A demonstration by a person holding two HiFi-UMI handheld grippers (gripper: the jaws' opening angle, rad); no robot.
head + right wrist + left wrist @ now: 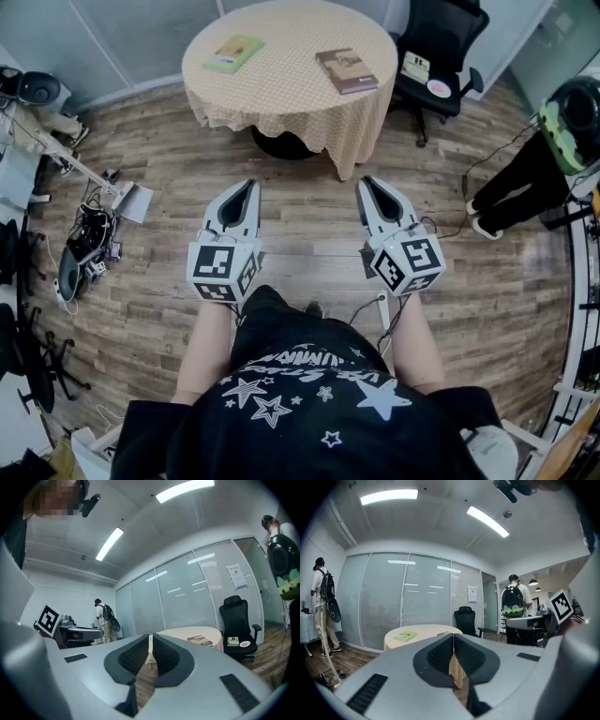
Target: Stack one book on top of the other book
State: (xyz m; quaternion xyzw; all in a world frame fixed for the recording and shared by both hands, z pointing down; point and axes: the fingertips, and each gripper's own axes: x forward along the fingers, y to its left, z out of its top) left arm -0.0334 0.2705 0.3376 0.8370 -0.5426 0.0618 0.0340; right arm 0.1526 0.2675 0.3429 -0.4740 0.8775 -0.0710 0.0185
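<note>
left claw [246, 185], right claw [367, 182] hovering closed, empty | thin green paperback book [234, 52], brown paperback book [346, 70] lying on round cloth-covered worktop [281, 98] | likely light, stiff; pinching one edge

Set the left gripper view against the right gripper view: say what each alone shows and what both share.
Only the left gripper view shows the green book. Only the right gripper view shows the brown book and small items on the chair seat. Both show the round table, the black office chair, and their own gripper shut and empty: left gripper, right gripper.
</note>
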